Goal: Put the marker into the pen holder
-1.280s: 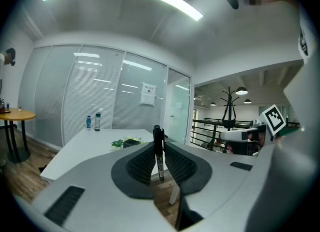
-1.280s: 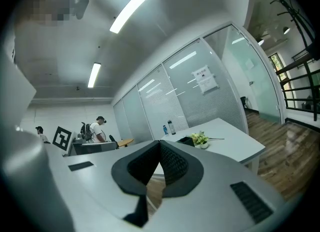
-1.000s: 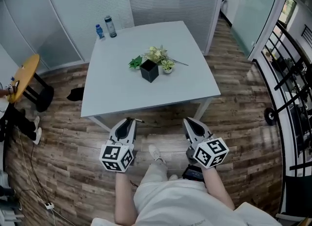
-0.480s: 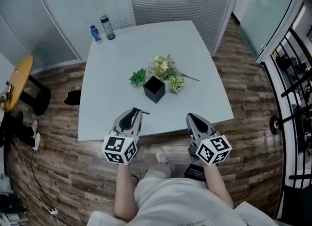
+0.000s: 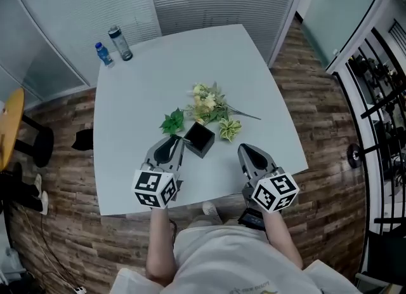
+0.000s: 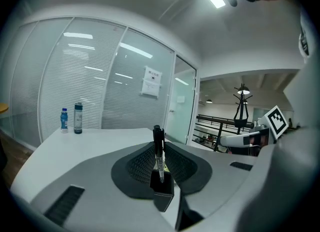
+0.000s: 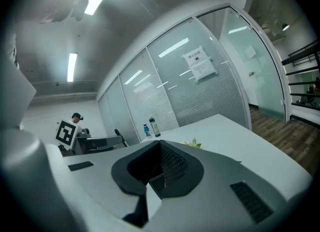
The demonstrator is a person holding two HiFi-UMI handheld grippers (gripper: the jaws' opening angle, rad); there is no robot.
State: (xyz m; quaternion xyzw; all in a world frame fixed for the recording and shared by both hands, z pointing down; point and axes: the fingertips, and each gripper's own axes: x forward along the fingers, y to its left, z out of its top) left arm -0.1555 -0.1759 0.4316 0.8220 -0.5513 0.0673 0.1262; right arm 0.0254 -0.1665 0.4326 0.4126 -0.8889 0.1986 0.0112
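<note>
The black square pen holder (image 5: 199, 139) stands on the white table (image 5: 133, 115) among green sprigs and pale flowers (image 5: 209, 105). My left gripper (image 5: 171, 145) hovers over the table's near part, just left of the holder, and is shut on a black marker (image 6: 158, 148). In the left gripper view the marker stands upright between the jaws of that gripper (image 6: 162, 186). My right gripper (image 5: 250, 154) is over the table to the right of the holder. In its own view the right gripper (image 7: 152, 183) has its jaws together with nothing between them.
Two bottles (image 5: 120, 43) stand at the table's far left corner, also seen as bottles (image 6: 78, 118) in the left gripper view. Glass partitions with blinds lie behind the table. A wooden floor surrounds it, with a railing (image 5: 380, 89) at the right and a yellow round stool (image 5: 9, 127) at the left.
The person has walked up to the table. Both grippers, earlier over the floor in front of it, now hang over its near edge, the left one close to the pen holder.
</note>
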